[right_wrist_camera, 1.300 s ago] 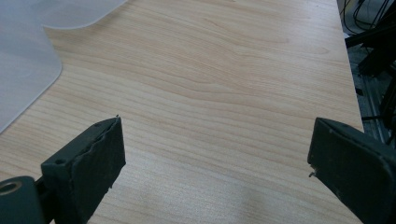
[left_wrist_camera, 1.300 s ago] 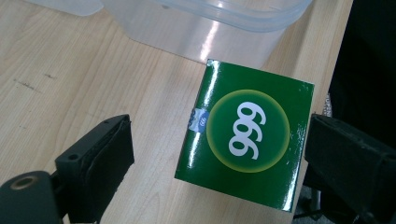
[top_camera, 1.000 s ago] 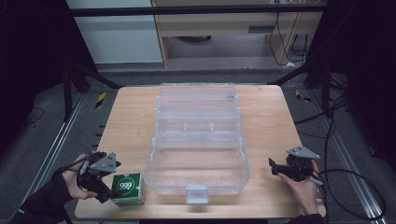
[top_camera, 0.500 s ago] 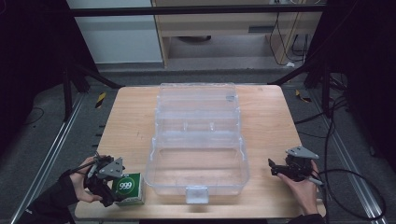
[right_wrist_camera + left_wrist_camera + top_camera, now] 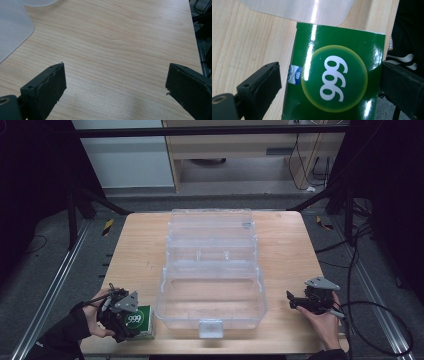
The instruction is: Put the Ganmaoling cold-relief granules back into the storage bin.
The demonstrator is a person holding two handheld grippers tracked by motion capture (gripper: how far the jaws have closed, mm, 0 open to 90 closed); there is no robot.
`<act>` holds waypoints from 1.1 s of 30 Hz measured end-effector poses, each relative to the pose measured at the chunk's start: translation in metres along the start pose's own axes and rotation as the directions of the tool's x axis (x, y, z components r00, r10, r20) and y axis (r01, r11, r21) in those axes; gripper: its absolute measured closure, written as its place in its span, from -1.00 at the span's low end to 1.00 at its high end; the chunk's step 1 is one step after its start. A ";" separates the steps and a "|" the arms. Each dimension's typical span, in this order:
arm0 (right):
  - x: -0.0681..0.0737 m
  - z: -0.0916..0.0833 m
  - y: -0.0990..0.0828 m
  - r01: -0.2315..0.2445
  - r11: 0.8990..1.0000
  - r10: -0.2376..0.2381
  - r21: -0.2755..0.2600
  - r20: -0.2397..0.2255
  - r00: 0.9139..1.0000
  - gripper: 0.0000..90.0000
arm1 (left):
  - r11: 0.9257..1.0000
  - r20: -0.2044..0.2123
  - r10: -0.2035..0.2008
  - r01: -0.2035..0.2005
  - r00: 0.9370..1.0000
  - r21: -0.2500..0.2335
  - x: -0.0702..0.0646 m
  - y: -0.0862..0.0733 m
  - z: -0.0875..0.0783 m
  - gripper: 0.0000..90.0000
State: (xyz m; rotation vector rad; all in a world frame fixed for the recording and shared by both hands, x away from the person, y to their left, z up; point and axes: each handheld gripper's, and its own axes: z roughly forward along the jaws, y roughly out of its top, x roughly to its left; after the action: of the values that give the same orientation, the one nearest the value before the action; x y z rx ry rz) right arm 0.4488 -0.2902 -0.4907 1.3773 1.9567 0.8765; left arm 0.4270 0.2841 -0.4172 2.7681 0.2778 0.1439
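Observation:
A green carton (image 5: 139, 322) printed with "999" lies on the wooden table (image 5: 135, 250) near its front left corner. My left gripper (image 5: 120, 316) is over it. In the left gripper view the carton (image 5: 332, 80) sits between the two jaws, which are open: a thin gap shows at the left pad (image 5: 262, 83), and the right pad (image 5: 402, 87) is at the carton's edge. My right gripper (image 5: 296, 302) rests open near the front right, over bare wood (image 5: 115, 85), nothing between its jaws.
A large clear plastic case (image 5: 210, 290) stands open mid-table, its lid (image 5: 211, 227) folded back and its latch at the front. Its corner lies just beyond the carton (image 5: 312, 10) and left of the right gripper (image 5: 12, 25). The table's right edge (image 5: 196, 40) is close.
My left gripper has moved right, from beside the carton to over it, so its jaws now straddle the carton. The right gripper has stayed put.

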 end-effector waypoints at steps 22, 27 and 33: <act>0.001 0.003 -0.001 0.019 1.000 -0.019 0.022 -0.007 1.000 -0.93 | 0.999 0.052 0.008 -0.011 0.999 0.053 0.003 -0.002 0.023 -0.82; 0.002 0.003 -0.001 0.019 1.000 -0.019 0.022 -0.009 1.000 -0.93 | 0.998 0.056 0.012 -0.015 0.998 0.058 0.003 -0.002 0.023 -0.78; 0.002 0.004 -0.001 0.021 0.999 -0.020 0.027 -0.011 1.000 -0.93 | 0.998 0.065 0.001 -0.005 0.998 0.061 0.003 -0.002 0.021 -0.71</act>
State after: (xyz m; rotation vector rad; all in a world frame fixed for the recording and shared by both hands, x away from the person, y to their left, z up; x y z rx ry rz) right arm 0.4504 -0.2881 -0.4941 1.3681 1.9937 0.8525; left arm 0.4328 0.2794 -0.4374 2.8280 0.2652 0.0467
